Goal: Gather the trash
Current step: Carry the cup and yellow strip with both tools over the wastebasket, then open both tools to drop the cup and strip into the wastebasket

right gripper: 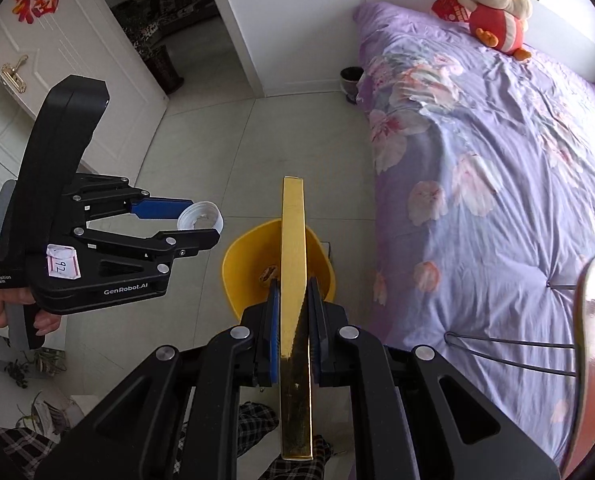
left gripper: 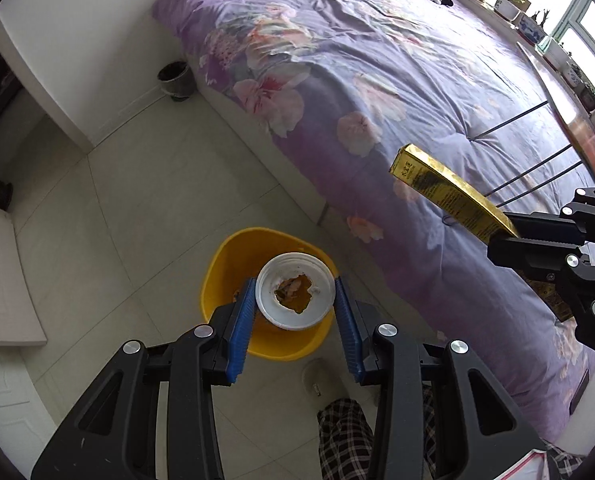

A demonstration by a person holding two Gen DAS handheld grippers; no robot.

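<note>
Left gripper (left gripper: 295,312) holds a white plastic cup (left gripper: 295,295) above the yellow bin (left gripper: 233,256); the blue fingers (left gripper: 243,322) sit on either side of the cup, left pad touching its rim, right pad close, though I cannot tell whether it is in contact. From the right wrist view the cup looks off to the bin's left, so my read: centre it over the opening, lower toward the rim, then spread the fingers so it drops straight and does not tip. Right gripper (right gripper: 293,300) is clamped on a long gold box (right gripper: 293,248), box end pointing over the bin; it goes in 2nd, end-first, since it is longer than the bin is wide. Bin already holds some brownish scrap at the bottom. Cup shows crusty residue and a ragged hole. A 2nd dark bin (left gripper: 174,79) stands by the bed (left gripper: 417,92), contents not visible.
</note>
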